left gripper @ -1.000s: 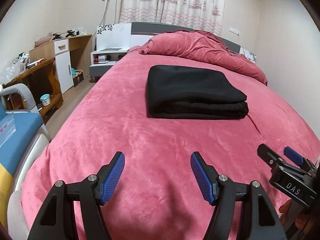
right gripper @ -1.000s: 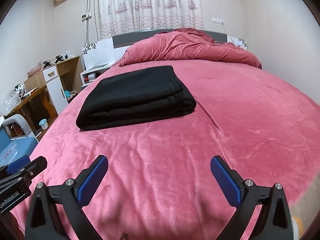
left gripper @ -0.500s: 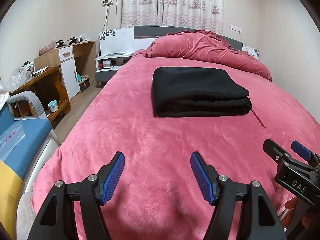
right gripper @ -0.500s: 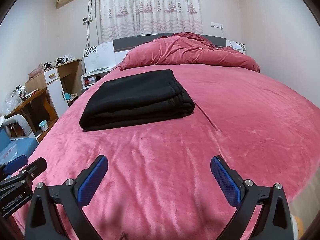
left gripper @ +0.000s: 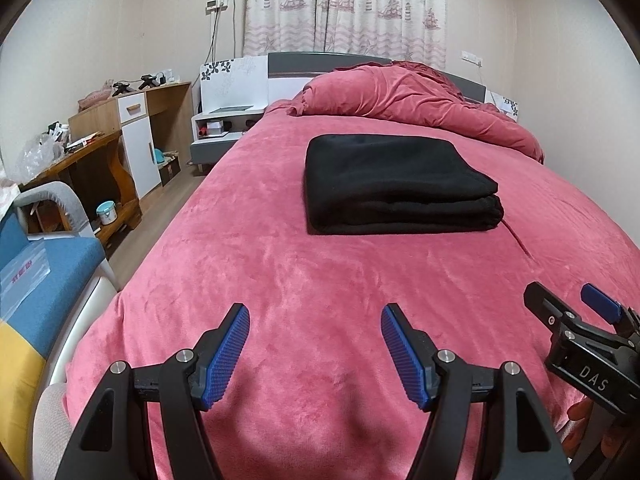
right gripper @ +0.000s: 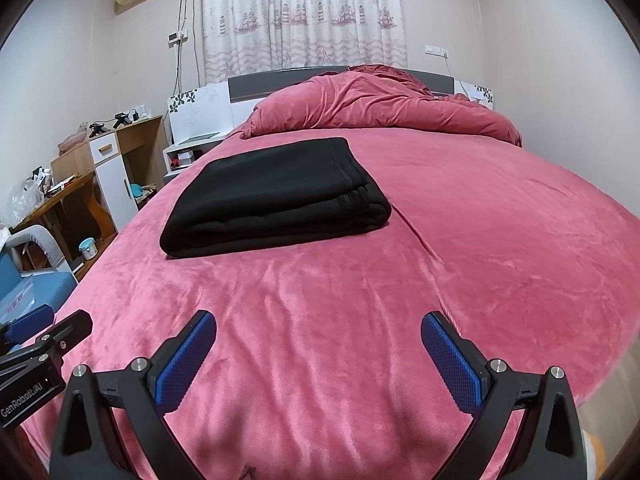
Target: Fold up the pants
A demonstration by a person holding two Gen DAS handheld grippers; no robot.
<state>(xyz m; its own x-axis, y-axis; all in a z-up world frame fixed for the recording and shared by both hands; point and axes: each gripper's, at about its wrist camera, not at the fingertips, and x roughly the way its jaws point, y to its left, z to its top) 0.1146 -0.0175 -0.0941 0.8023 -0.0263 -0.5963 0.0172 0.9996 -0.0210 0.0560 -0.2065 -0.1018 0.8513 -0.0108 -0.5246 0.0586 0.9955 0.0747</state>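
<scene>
Pants (left gripper: pixel 396 188), folded, well ahead of both grippers' spread fingers (left gripper: pixel 226 354).

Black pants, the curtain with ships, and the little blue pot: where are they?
Black pants (left gripper: pixel 392 178), left wrist view, middle of the top layer.
Curtain with ships (right gripper: pixel 304 16), right wrist view, middle of the cloth.
Little blue pot (left gripper: pixel 105 213), left wrist view, its side.
</scene>
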